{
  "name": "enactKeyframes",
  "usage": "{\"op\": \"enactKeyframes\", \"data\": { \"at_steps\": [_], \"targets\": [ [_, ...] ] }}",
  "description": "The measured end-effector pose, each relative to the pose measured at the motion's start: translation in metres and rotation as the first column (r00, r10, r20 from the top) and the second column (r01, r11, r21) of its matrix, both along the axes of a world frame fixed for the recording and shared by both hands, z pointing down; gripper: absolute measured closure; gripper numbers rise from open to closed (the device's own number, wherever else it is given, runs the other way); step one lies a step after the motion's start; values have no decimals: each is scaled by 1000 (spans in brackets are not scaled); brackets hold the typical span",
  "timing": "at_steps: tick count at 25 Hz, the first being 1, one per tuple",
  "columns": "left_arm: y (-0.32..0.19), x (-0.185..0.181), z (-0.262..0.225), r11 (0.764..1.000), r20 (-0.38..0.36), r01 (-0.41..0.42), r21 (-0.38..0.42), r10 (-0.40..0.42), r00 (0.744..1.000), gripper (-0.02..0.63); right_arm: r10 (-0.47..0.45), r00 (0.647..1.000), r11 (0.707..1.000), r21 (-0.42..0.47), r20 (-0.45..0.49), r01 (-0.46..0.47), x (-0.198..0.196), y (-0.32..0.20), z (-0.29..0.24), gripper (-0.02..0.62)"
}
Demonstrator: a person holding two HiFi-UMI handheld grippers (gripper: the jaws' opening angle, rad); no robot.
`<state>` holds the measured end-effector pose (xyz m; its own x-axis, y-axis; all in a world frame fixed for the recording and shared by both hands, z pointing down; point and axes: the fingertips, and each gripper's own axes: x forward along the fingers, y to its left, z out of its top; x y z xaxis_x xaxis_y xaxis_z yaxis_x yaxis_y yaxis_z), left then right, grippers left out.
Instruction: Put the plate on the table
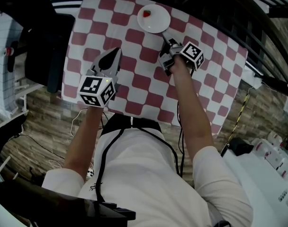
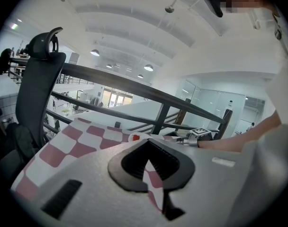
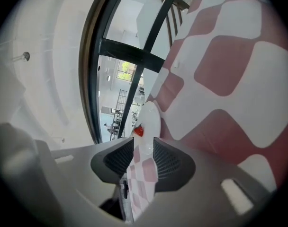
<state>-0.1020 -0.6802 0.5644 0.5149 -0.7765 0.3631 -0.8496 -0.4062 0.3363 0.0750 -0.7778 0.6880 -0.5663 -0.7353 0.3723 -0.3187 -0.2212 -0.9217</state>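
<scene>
A white plate (image 1: 154,20) with a small red piece of food (image 1: 146,13) lies flat on the red-and-white checked table (image 1: 134,79), near its far edge. My right gripper (image 1: 166,37) is at the plate's near rim. In the right gripper view its jaws stand apart, with the plate (image 3: 149,119) just ahead, its near rim reaching into the gap, and neither pad pressing on it. My left gripper (image 1: 116,51) hovers over the table's left half, well away from the plate, shut and holding nothing. The left gripper view shows the plate (image 2: 140,136) far ahead.
A black office chair (image 1: 49,56) stands against the table's left side. Dark railing bars (image 2: 158,98) run beyond the far edge. White equipment (image 1: 272,162) sits on the floor at the lower right, and cables lie on the wood floor near the table's front edge.
</scene>
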Motion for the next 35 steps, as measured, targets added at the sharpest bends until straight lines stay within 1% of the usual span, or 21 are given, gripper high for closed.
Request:
{"op": "enactKeyframes", "data": {
  "at_steps": [3,5,8,13,20,24,26,27,31,35],
  "targets": [
    [11,2,-10,1000,-12,-4,4,4,1000,601,-4,1000,999,38,0,4,2,14,-16,505],
    [17,3,-17,1000,-16,-8,8,9,1000,601,1,1000,998,58,-5,-1,4,22,-26,552],
    [27,4,-28,1000,-22,-16,15,17,1000,601,4,1000,996,85,-9,-3,5,37,-43,588],
    [36,9,-51,998,-32,-31,46,32,999,601,7,1000,990,144,1,-7,10,63,-77,589],
    [60,14,-76,995,-41,-62,74,65,997,601,-21,1000,974,226,-19,24,11,113,-118,589],
    [76,18,-89,994,-44,-74,83,78,996,601,-43,998,959,278,-38,52,8,143,-147,589],
    [84,20,-95,993,-45,-80,90,85,995,601,-54,998,943,326,-34,62,4,156,-165,589],
    [87,21,-98,992,-45,-85,95,89,995,601,-61,997,934,349,-44,72,3,163,-173,589],
    [97,19,-109,989,-44,-95,115,101,994,601,-91,979,910,385,-181,155,2,193,-190,589],
    [106,12,-117,989,-48,-91,119,97,994,601,-106,958,871,439,-268,219,-2,219,-213,589]
  ]
}}
